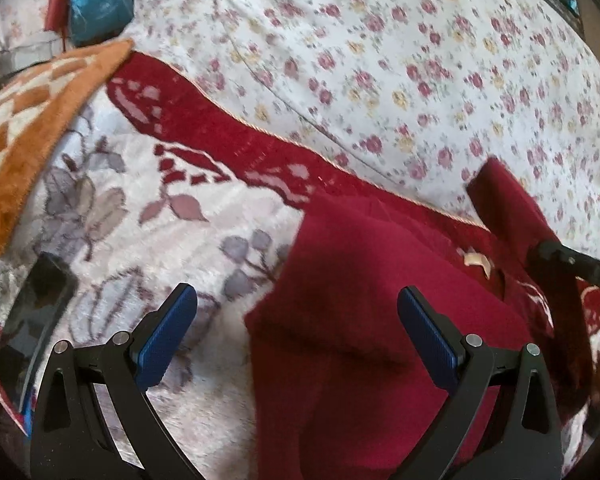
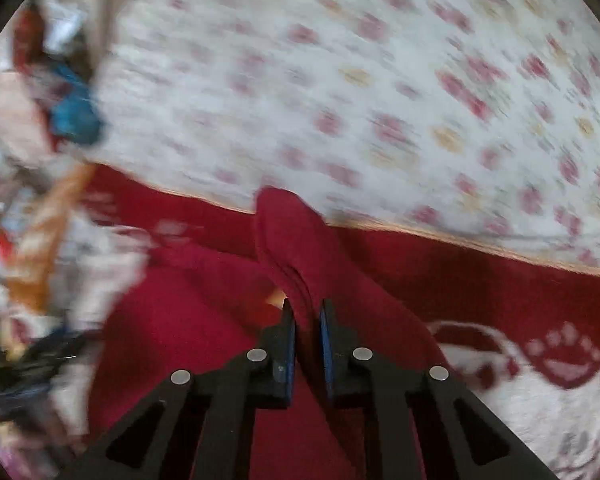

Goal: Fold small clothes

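Observation:
A dark red garment (image 1: 364, 320) lies on a plush white and red blanket (image 1: 148, 216). My left gripper (image 1: 296, 296) is open and empty, its jaws spread above the garment's left edge. My right gripper (image 2: 306, 312) is shut on a raised fold of the red garment (image 2: 296, 240), which stands up between its blue pads. In the left wrist view that lifted fold (image 1: 508, 204) rises at the right, with the right gripper (image 1: 572, 264) holding it. The right wrist view is blurred.
A floral white bedsheet (image 1: 380, 60) covers the bed beyond the blanket. An orange and white checked cloth (image 1: 32, 120) lies at the left. A blue bag (image 1: 96, 4) sits at the far left. A dark phone-like slab (image 1: 32, 312) lies near the left edge.

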The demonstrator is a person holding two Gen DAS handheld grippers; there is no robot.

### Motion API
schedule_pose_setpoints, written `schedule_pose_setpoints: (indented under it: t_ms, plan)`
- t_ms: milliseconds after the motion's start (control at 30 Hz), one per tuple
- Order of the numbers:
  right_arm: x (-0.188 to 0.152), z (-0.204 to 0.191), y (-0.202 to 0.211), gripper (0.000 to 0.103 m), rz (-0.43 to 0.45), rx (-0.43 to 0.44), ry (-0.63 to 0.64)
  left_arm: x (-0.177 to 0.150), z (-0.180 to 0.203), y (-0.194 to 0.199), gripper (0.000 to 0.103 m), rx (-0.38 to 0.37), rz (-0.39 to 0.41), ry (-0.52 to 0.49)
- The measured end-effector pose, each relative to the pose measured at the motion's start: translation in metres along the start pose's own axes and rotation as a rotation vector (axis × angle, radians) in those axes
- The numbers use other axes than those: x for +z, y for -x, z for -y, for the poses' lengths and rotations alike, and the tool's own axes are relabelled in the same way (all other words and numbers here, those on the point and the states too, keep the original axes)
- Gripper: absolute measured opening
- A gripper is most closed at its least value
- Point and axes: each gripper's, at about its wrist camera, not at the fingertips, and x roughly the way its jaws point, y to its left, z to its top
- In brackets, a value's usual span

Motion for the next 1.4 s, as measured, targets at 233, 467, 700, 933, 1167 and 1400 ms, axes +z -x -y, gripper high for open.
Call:
schedule_pose_setpoints:
  t_ms: [233, 467, 700, 933, 1167, 1400]
  plan:
    - [-0.038, -0.091, -0.061, 0.047, -0.209, 0.148, 0.128, 0.000, -0.012, 0.000, 0.101, 0.031, 0.011, 0.038]
    - [-0.063, -0.031, 0.033, 0.047, -0.145, 0.093, 0.047, -0.002, -0.010, -0.002, 0.101, 0.021, 0.005, 0.033]
    - [-0.114, 0.071, 0.108, 0.047, -0.106, -0.206, -0.140, -0.004, 0.001, -0.005, 0.101, 0.010, -0.006, 0.011]
    - [-0.143, 0.075, 0.090, 0.047, -0.139, 0.022, -0.330, -0.007, 0.000, -0.012, 0.101, 0.041, -0.023, 0.000]
    - [-0.161, 0.054, 0.067, 0.047, -0.226, -0.176, -0.153, -0.009, 0.001, -0.008, 0.101, 0.024, -0.031, -0.017]
    - [-0.151, 0.078, 0.092, 0.050, -0.071, -0.038, -0.366, -0.007, 0.001, -0.007, 0.101, 0.001, -0.031, 0.006]
